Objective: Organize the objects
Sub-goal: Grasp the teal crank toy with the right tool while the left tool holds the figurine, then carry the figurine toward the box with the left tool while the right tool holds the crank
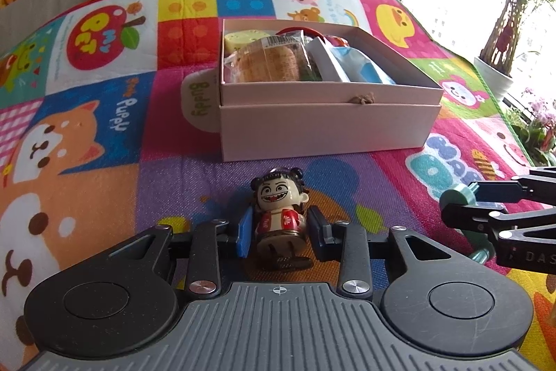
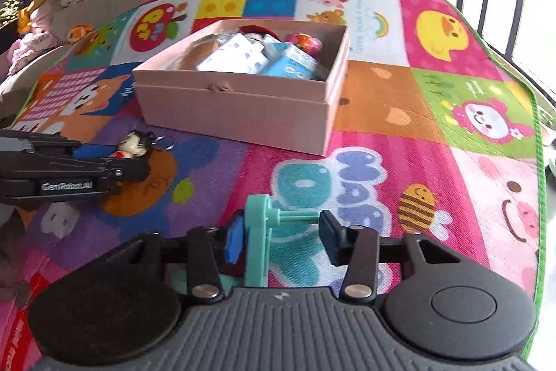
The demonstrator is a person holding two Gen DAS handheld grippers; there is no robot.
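I'm working over the play mat (image 1: 114, 197), which is spread on what looks like a bed or floor; I cannot tell which.

Pink box (image 1: 326, 127) is sitting open mid-mat, nested on its lid, already packed: wrapped bun (image 1: 264, 63), blue-and-white cartons (image 2: 264, 61), something red at the back. It's looking close to full, with free room mainly along the near wall, so I'm judging both remaining items need to go in low and flat.

Left tongs (image 1: 283, 233) are clenched on the small figurine (image 1: 279, 221), pads pressing at its torso, feet pointing back at the camera. It's sitting near the box's front wall, well short of the rim. The grip is looking centred, so I'm planning to lift straight, clear the rim fully, then release over the gap near the front.

Right tongs (image 2: 281, 237) are bracketing the teal plastic clamp toy (image 2: 264, 232). The blue pad is against its plate and the other pad at the rod's end, so I'm reading it as gripped, though the frame is blurry. The contact is end-on along a thin rod and could pivot, so I'm keeping that wrist steady and moving slowly.

The two rigs are sitting close side by side, so I'm sequencing them: left first, right waiting, to avoid a clash over the box.
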